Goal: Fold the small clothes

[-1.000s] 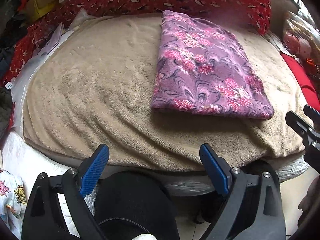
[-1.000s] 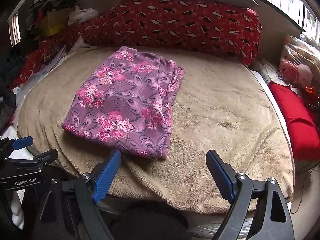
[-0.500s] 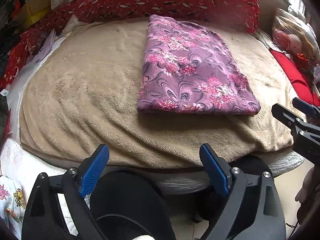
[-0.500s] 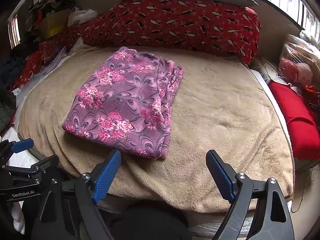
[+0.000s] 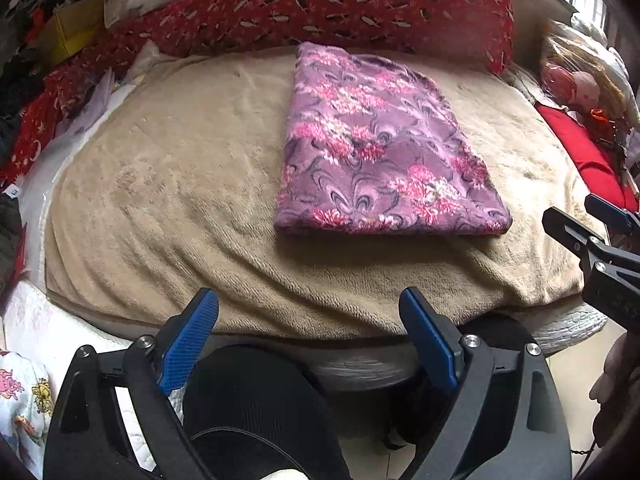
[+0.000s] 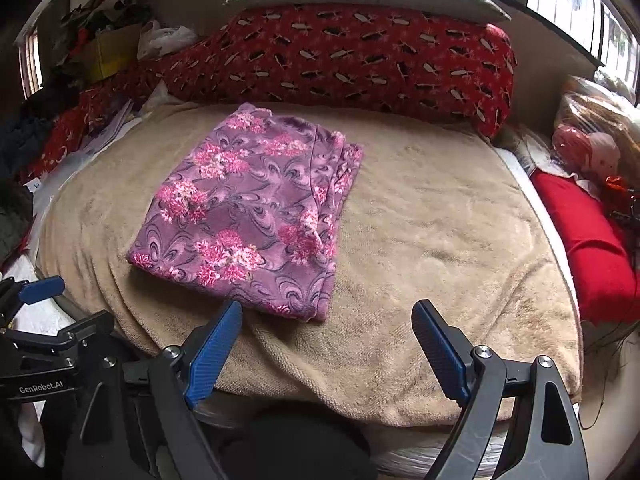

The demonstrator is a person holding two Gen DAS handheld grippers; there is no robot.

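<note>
A purple floral garment [image 5: 380, 148] lies folded in a flat rectangle on the beige blanket [image 5: 168, 184] of a bed; it also shows in the right wrist view [image 6: 252, 212]. My left gripper [image 5: 308, 320] is open and empty, held back off the bed's near edge. My right gripper [image 6: 326, 328] is open and empty, just in front of the garment's near edge. Each gripper shows at the side of the other's view: the right one [image 5: 592, 220] and the left one [image 6: 44, 304].
A long red patterned bolster [image 6: 360, 60] lies along the back of the bed. A red cushion [image 6: 588, 240] and a pink plush toy [image 6: 588, 152] are at the right. Clutter and a yellow box [image 5: 72, 32] sit at the far left. A printed white cloth [image 5: 20, 400] is at the lower left.
The left gripper's view has drifted a little, so the garment sits more to the left and centre. Both grippers stay open and the garment has not moved on the bed.
</note>
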